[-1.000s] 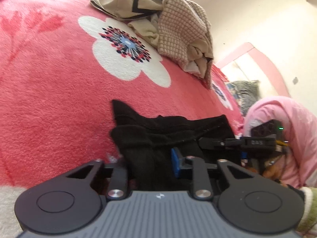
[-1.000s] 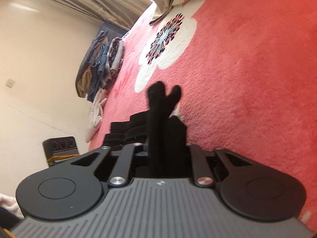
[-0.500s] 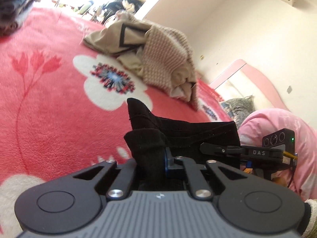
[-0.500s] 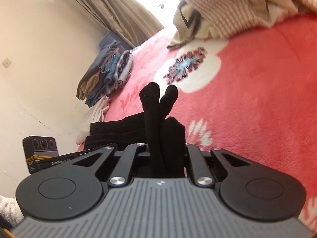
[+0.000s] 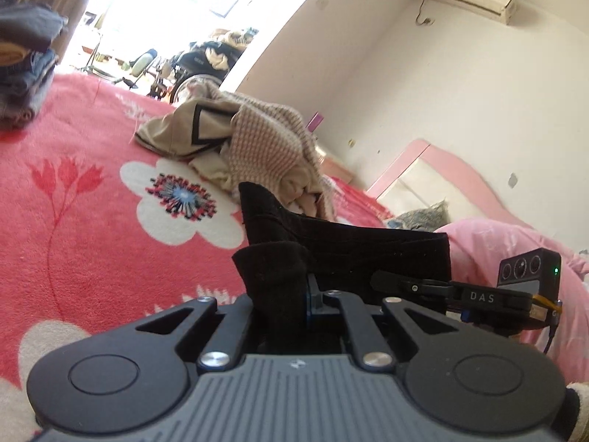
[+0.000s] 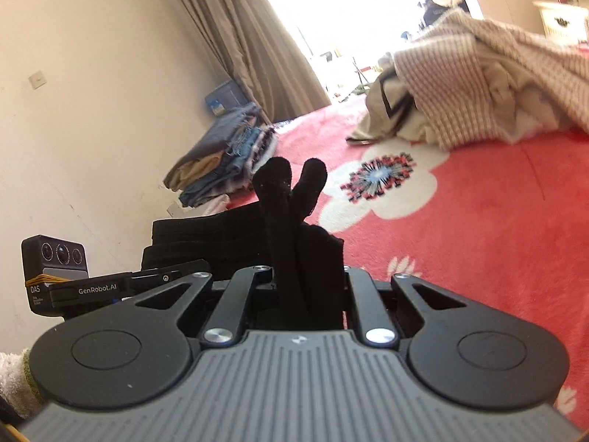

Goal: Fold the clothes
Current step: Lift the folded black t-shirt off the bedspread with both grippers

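I have the black cloth (image 5: 342, 246) pinched in both tongs, left (image 5: 283, 294) and right (image 6: 305, 280), off the blanket (image 5: 92, 239); next I lay it down folded.

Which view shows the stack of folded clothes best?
The right wrist view: the folded stack lies whole against the wall beside the curtain, its layers visible. The left wrist view catches only part of it at the frame's upper left edge, cut off and dark.
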{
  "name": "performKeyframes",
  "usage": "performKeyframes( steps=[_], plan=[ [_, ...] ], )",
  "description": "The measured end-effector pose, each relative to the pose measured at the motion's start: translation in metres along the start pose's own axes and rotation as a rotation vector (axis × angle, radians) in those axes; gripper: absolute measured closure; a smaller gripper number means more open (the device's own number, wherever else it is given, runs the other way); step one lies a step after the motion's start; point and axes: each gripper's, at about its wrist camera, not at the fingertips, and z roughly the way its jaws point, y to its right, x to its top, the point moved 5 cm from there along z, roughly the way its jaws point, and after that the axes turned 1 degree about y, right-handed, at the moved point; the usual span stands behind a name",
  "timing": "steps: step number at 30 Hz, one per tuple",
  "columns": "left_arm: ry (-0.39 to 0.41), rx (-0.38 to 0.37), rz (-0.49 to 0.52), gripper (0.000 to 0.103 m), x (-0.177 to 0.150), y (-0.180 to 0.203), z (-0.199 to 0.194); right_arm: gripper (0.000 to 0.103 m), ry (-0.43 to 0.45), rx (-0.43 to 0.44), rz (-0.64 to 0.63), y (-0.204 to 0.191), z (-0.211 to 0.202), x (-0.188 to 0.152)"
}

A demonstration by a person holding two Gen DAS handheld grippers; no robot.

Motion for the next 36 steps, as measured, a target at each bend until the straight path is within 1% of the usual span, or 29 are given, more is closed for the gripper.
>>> performKeyframes(
  steps=[6,11,16,20,25,28,34,36],
  plan=[
    [0.052,-0.006,0.009,0.097,0.009,0.019,-0.034,0.094,0.051,0.019,-0.041,-0.028,-0.021,0.004],
    [0.104,0.026,0.056,0.097,0.031,0.033,-0.070,0.094,0.115,0.058,-0.074,-0.056,-0.029,0.012],
    [0.179,0.099,0.107,0.097,0.066,0.039,-0.107,0.094,0.173,0.113,-0.111,-0.087,-0.022,0.030],
    [0.228,0.163,0.130,0.097,0.098,0.042,-0.137,0.094,0.214,0.168,-0.149,-0.119,-0.013,0.053],
    [0.265,0.238,0.173,0.097,0.132,0.051,-0.169,0.094,0.246,0.232,-0.156,-0.154,-0.002,0.078],
    [0.275,0.278,0.190,0.097,0.144,0.055,-0.185,0.094,0.248,0.265,-0.167,-0.173,0.002,0.088],
    [0.321,0.330,0.188,0.097,0.160,0.063,-0.212,0.094,0.255,0.311,-0.178,-0.202,0.011,0.096],
    [0.323,0.347,0.157,0.097,0.162,0.061,-0.218,0.094,0.241,0.314,-0.179,-0.207,0.016,0.098]
  ],
)
